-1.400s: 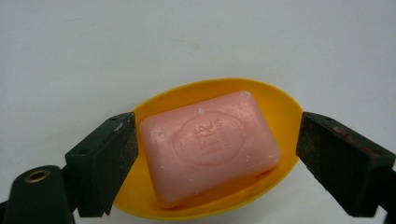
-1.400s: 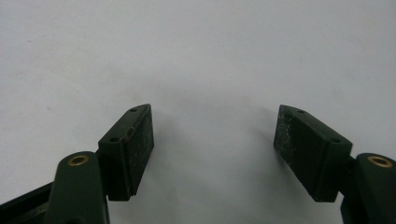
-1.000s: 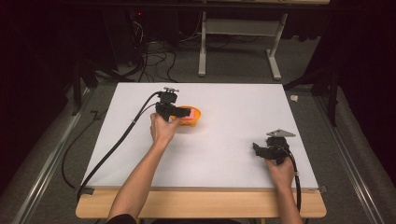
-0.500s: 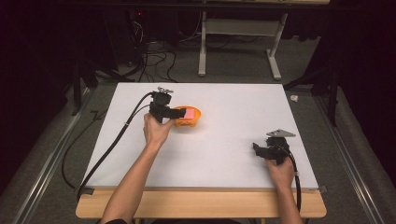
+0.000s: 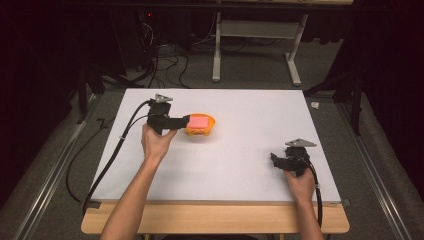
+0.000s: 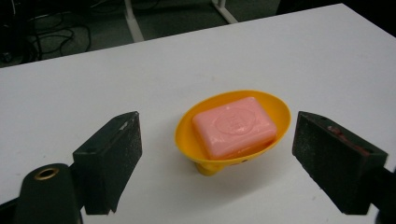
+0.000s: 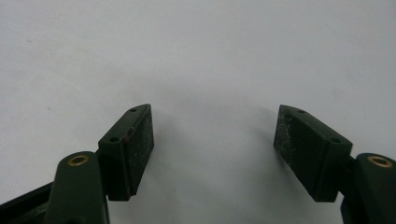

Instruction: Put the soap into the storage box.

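Note:
An orange soap dish stands on the white table top, left of centre, and a pink bar of soap lies flat in it. My left gripper is just left of the dish, level with it, and stands open. In the left gripper view the soap and dish sit ahead of the wide-apart jaws of the left gripper, touching neither. My right gripper rests near the front right of the table, open, and the right gripper has nothing between its jaws.
A wooden strip runs along the table's front edge. The left gripper's black cable trails over the table's left side. Behind the table are a white desk frame and loose cables on the floor.
My left gripper has drawn back to the left, away from the dish, so the pink soap now lies uncovered in it. The right gripper has not moved.

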Demonstrator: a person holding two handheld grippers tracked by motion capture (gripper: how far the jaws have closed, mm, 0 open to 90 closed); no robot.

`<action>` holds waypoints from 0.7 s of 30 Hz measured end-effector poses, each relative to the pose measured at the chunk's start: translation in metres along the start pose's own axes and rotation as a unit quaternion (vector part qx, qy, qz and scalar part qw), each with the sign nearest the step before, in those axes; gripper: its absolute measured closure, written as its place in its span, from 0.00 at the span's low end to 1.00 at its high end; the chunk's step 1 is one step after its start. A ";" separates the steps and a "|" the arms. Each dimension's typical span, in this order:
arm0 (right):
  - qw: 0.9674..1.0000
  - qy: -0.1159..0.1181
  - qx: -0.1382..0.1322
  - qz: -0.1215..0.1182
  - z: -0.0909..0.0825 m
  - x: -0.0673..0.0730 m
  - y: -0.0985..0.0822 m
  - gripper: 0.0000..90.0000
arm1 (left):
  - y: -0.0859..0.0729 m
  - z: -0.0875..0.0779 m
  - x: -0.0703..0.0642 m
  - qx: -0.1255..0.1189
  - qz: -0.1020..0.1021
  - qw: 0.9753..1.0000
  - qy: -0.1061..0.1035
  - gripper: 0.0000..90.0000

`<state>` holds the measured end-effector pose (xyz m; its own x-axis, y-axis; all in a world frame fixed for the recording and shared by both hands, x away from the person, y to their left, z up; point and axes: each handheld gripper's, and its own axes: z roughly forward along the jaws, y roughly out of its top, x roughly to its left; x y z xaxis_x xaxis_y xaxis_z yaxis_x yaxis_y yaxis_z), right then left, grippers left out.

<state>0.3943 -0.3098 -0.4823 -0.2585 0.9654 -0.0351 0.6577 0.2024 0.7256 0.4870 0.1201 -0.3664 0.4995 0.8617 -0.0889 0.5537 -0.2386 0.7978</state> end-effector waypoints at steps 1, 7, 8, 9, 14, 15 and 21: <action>1.000 0.000 0.000 0.000 0.000 0.000 0.000 0.32 | -0.001 -0.002 0.001 -0.001 -0.001 1.000 0.000 0.18; 1.000 -0.001 0.000 0.000 0.000 0.000 0.000 0.32 | -0.007 -0.012 0.008 -0.009 -0.006 1.000 0.003 0.18; 1.000 -0.001 0.000 0.000 0.000 0.000 0.000 0.32 | -0.009 -0.015 0.010 -0.010 -0.006 1.000 0.004 0.18; 1.000 -0.001 0.000 0.000 0.000 0.000 0.000 0.32 | -0.011 -0.019 0.012 -0.014 -0.007 1.000 0.005 0.18; 1.000 -0.001 -0.001 -0.001 0.000 0.000 0.000 0.32 | -0.016 -0.029 0.017 -0.024 -0.012 1.000 0.004 0.19; 1.000 -0.001 -0.001 -0.001 0.000 0.000 0.000 0.32 | -0.018 -0.031 0.017 -0.025 -0.012 1.000 0.006 0.19; 1.000 -0.001 -0.001 -0.001 0.000 0.000 0.000 0.32 | -0.027 -0.038 0.021 -0.025 -0.011 1.000 0.005 0.19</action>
<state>0.3940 -0.3094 -0.4823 -0.2590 0.9651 -0.0384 0.6561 0.2050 0.7263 0.4572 0.1621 -0.3668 0.4805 0.8713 -0.1001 0.5306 -0.1980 0.8242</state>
